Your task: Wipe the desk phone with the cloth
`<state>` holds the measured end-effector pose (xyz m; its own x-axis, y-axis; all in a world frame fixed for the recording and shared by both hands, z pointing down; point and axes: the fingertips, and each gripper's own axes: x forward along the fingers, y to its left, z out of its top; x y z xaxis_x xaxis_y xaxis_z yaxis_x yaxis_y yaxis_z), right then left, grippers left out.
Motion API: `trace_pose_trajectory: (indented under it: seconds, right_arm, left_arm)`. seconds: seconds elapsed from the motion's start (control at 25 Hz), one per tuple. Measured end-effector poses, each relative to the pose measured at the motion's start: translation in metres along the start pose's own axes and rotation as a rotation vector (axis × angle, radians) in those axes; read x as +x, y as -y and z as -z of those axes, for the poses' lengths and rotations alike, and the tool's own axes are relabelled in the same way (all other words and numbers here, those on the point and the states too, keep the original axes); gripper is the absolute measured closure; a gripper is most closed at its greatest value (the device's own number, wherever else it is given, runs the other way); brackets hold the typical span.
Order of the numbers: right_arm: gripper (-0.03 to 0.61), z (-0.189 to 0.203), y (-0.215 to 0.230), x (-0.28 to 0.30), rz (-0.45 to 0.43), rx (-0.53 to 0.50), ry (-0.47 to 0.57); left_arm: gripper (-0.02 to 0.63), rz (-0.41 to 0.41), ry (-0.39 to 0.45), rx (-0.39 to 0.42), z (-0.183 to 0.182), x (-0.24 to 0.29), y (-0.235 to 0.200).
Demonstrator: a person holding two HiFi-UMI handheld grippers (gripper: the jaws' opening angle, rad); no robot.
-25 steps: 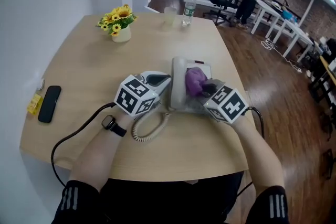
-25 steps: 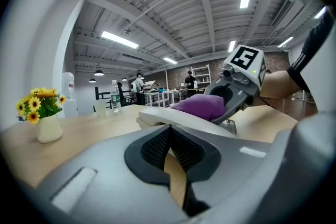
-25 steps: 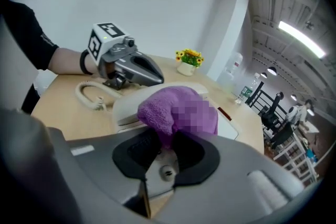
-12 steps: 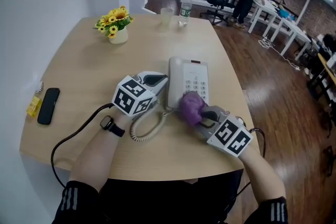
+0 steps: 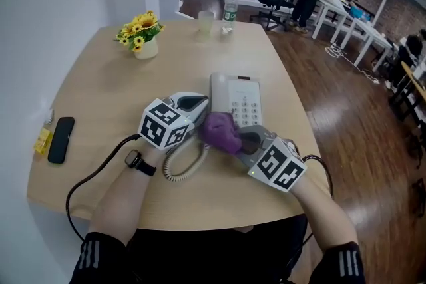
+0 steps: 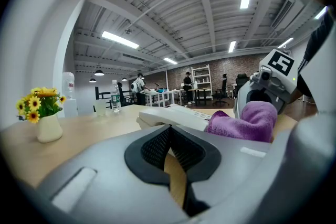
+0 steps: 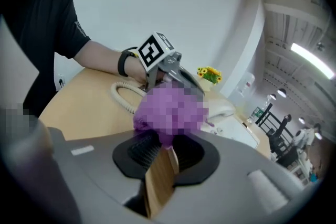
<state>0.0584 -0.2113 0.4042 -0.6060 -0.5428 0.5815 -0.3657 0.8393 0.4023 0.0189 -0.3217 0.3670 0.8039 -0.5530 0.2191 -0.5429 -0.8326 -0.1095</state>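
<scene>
The white desk phone [image 5: 241, 102] lies mid-table, its handset along the left side and a coiled cord [image 5: 178, 166] looping toward me. My right gripper [image 5: 238, 140] is shut on a bunched purple cloth [image 5: 218, 132], which rests at the phone's near-left corner. In the right gripper view the cloth [image 7: 169, 112] fills the jaw tips. My left gripper [image 5: 197, 103] sits just left of the phone, jaws shut with nothing between them. In the left gripper view the phone [image 6: 170, 115] and the cloth [image 6: 247, 120] lie just ahead.
A vase of yellow flowers [image 5: 138, 35] stands at the far left of the table. A cup [image 5: 205, 23] and a water bottle [image 5: 229, 8] are at the far edge. A black handset [image 5: 60, 138] and a yellow item [image 5: 43, 139] lie at the left edge.
The right gripper has dragged the cloth off the keypad, toward me along the phone and then left to its near-left corner. The left gripper has hardly moved.
</scene>
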Motion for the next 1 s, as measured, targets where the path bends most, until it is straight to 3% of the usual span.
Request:
trace_pose_trajectory:
  seconds: [0.36, 0.68, 0.84, 1.0]
  right_arm:
    - [0.502, 0.068, 0.039, -0.039, 0.082, 0.202, -0.072]
    - [0.502, 0.122, 0.06, -0.079, 0.175, 0.29, -0.13]
    - [0.502, 0.115, 0.07, -0.089, 0.202, 0.353, -0.058]
    - [0.5, 0.086, 0.098, -0.103, 0.257, 0.439, 0.112]
  left_arm:
    - [0.62, 0.001, -0.003, 0.005, 0.0, -0.001, 0.0]
    - [0.62, -0.001, -0.006, 0.016, 0.0, 0.0, 0.001]
    - [0.62, -0.001, -0.005, 0.013, 0.0, 0.0, 0.0]
    - [0.62, -0.002, -0.005, 0.015, 0.0, 0.0, 0.001]
